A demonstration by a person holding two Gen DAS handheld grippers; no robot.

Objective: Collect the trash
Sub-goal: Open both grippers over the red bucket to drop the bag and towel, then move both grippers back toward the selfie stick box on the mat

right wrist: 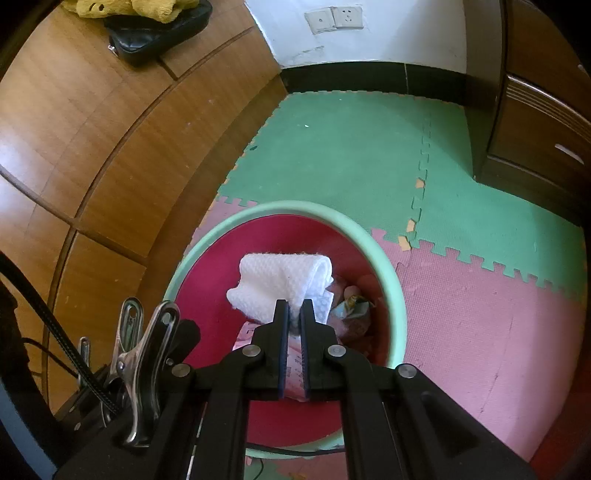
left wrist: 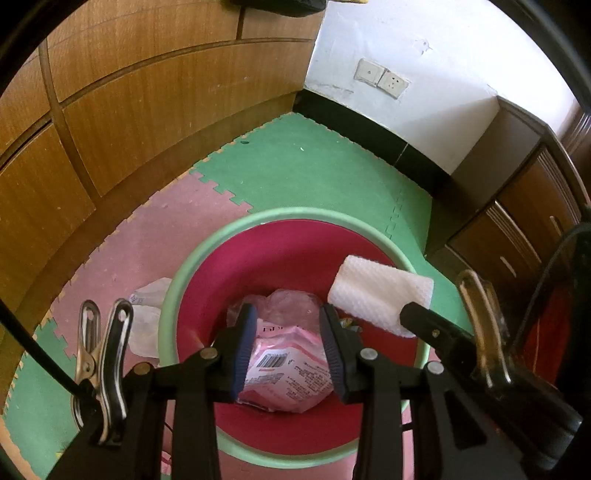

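A round bin [left wrist: 177, 291] with a green rim and red inside stands on the foam mat; it also shows in the right wrist view [right wrist: 391, 280]. My left gripper [left wrist: 288, 343] is open above the bin, over a pink wrapper [left wrist: 284, 365] that lies inside with a clear plastic bag [left wrist: 291, 299]. My right gripper [right wrist: 293, 314] is shut on a folded white paper towel [right wrist: 284, 280] and holds it over the bin; the towel also shows in the left wrist view [left wrist: 380, 291]. A small colourful wrapper [right wrist: 351, 308] lies in the bin.
A crumpled clear plastic piece [left wrist: 146, 317] lies on the pink mat left of the bin. Wooden cabinet panels [left wrist: 110, 129] stand to the left. A dark drawer unit [right wrist: 539, 122] stands at the right. A black pouch [right wrist: 159, 33] lies on the wooden top.
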